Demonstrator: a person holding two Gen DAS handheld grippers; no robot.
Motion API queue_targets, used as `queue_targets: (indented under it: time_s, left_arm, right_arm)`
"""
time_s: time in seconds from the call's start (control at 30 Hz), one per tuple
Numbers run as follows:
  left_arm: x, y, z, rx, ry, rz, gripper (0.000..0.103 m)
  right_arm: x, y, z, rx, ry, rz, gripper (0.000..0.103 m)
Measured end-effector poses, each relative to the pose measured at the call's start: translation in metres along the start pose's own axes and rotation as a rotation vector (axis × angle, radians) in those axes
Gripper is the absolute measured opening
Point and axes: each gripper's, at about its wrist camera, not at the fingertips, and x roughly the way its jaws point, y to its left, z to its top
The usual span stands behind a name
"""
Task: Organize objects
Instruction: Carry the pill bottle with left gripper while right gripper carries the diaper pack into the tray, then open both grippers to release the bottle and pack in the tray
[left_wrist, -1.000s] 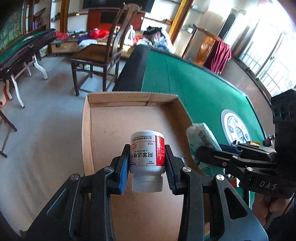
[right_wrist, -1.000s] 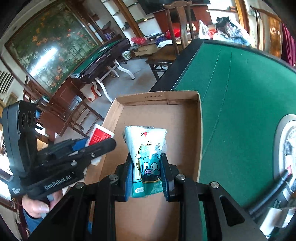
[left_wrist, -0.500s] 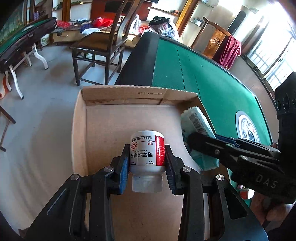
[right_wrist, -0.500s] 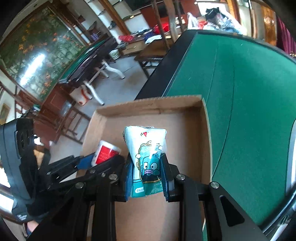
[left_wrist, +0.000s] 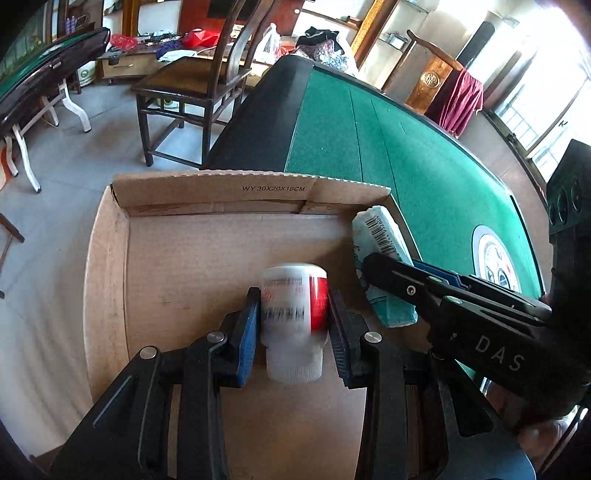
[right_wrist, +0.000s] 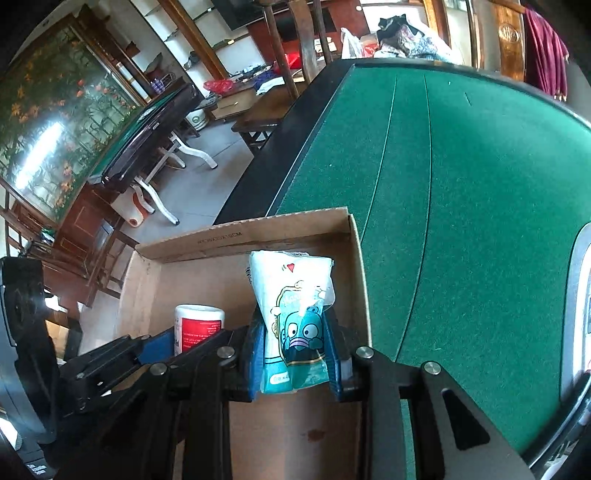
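A shallow cardboard box sits at the near corner of the green table. My left gripper is shut on a white pill bottle with a red label. The bottle is cap toward me and low over the box floor, and its label is blurred. To its right, my right gripper holds a teal-and-white tissue pack with a cartoon face. That pack hangs over the box's right side near the far corner. Its jaws are opening, with the pads still on the pack. The right wrist view shows the bottle to the left.
The box's right wall runs close beside the tissue pack. A round control panel is set in the felt to the right. A wooden chair and a folded table stand on the floor beyond.
Both grippers have moved forward and down into the box with their loads. The far wall has come nearer, and the bottle's label has gone blurred.
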Motion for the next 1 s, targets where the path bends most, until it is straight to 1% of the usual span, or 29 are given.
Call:
queue_targets:
  time_s: [0.13, 0.3, 0.5, 0.6, 0.73, 0.83, 0.87, 0.93, 1.0]
  left_arm:
    - [-0.003, -0.001, 0.002, -0.011, 0.006, -0.022, 0.034]
    - [-0.014, -0.002, 0.002, -0.039, -0.009, -0.048, 0.036]
    - [-0.035, -0.011, -0.008, -0.029, -0.031, -0.073, 0.036]
    - [-0.048, -0.022, -0.020, -0.006, -0.038, -0.105, 0.036]
    - [-0.070, -0.050, -0.047, 0.069, -0.068, -0.142, 0.036]
    - [-0.083, -0.078, -0.071, 0.131, -0.079, -0.177, 0.036]
    - [-0.084, -0.086, -0.077, 0.147, -0.079, -0.193, 0.037]
    - [-0.088, -0.105, -0.092, 0.188, -0.081, -0.216, 0.041]
    - [-0.089, -0.126, -0.107, 0.229, -0.080, -0.235, 0.044]
  right_arm:
    - [-0.006, -0.002, 0.001, 0.007, -0.005, 0.025, 0.034]
    - [-0.021, -0.005, 0.001, 0.007, -0.031, 0.041, 0.034]
    - [-0.048, -0.016, -0.014, 0.026, -0.052, 0.101, 0.034]
    - [-0.069, -0.025, -0.034, 0.030, -0.067, 0.145, 0.034]
    - [-0.100, -0.043, -0.072, 0.049, -0.088, 0.194, 0.034]
    - [-0.119, -0.056, -0.105, 0.048, -0.096, 0.181, 0.035]
    - [-0.127, -0.062, -0.116, 0.052, -0.103, 0.188, 0.035]
    - [-0.143, -0.074, -0.136, 0.046, -0.123, 0.205, 0.035]
    - [-0.162, -0.090, -0.154, 0.046, -0.151, 0.193, 0.035]
